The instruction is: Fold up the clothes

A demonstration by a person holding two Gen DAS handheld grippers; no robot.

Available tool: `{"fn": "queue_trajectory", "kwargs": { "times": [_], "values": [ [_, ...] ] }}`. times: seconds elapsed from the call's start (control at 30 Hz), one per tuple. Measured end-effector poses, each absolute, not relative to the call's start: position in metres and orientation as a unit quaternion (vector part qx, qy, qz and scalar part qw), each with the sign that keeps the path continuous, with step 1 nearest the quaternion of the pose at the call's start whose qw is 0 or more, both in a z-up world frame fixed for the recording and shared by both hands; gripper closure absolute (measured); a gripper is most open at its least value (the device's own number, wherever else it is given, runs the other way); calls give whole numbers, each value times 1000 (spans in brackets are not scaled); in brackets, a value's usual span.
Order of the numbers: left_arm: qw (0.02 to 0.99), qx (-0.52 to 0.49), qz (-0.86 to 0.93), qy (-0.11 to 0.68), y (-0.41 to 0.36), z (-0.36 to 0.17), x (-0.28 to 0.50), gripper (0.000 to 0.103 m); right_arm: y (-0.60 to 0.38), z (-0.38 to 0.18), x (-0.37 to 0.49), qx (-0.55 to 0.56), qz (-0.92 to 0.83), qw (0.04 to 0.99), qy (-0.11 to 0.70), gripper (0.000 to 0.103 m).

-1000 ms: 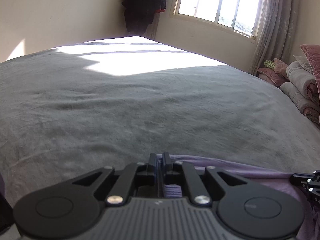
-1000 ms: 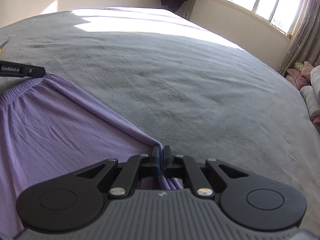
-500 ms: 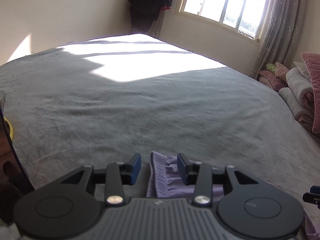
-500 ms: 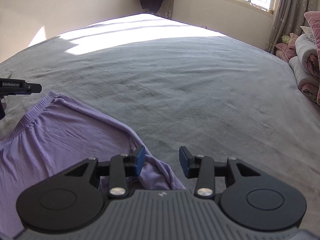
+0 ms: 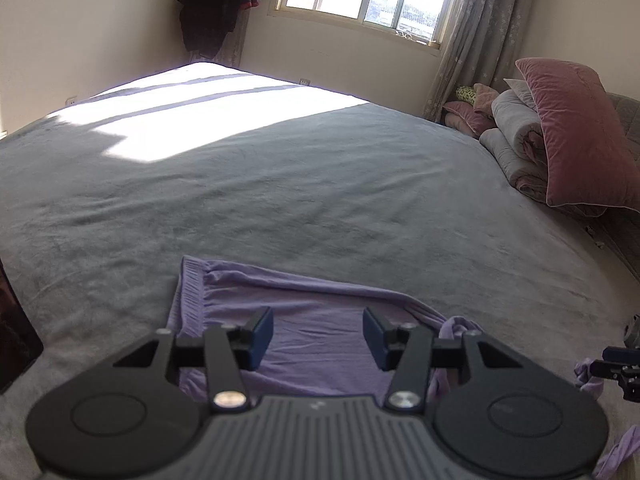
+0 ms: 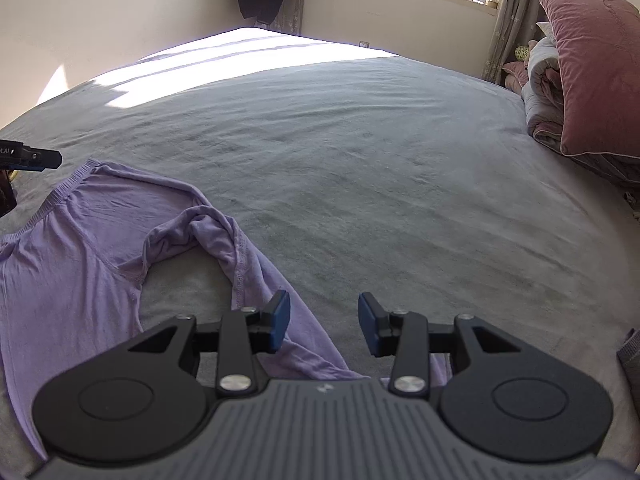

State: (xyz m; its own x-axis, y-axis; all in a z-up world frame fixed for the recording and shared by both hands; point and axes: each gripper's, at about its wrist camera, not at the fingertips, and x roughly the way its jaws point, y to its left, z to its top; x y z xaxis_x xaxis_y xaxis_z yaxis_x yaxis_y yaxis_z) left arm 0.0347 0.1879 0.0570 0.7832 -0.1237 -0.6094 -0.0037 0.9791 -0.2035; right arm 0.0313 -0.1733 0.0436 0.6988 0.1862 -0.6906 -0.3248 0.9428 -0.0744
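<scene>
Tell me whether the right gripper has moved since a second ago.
Yes. The right gripper has pulled back from the purple garment, which now lies farther ahead on the grey bedspread; its jaws are open and empty.

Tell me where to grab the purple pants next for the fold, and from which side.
Probably the ribbed waistband of the purple pants. It lies flat at the far end as a firm straight edge, while the leg is bunched. Bring the left hand-held gripper, whose jaws are opening with nothing pinched, down over its outer corner from the left.
</scene>
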Motion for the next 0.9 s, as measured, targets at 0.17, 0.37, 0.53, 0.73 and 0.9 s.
{"fn": "queue_trajectory", "kwargs": {
  "times": [0.17,0.37,0.53,0.73,0.9],
  "values": [
    [930,-81,-83,349,144,52,13,52,-225,38,7,-79,97,909,398,61],
    [911,-77,-148,376,90,40,-11,52,-285,26,-22,-42,72,904,420,61],
    [896,-73,-201,390,35,26,-28,52,-321,13,-33,2,73,896,438,61],
    [874,-64,-257,407,-23,6,-39,52,-345,3,-37,55,102,882,457,61],
    [857,-49,-286,426,-62,-13,-44,52,-350,-5,-37,61,114,876,464,66]
  ]
}}
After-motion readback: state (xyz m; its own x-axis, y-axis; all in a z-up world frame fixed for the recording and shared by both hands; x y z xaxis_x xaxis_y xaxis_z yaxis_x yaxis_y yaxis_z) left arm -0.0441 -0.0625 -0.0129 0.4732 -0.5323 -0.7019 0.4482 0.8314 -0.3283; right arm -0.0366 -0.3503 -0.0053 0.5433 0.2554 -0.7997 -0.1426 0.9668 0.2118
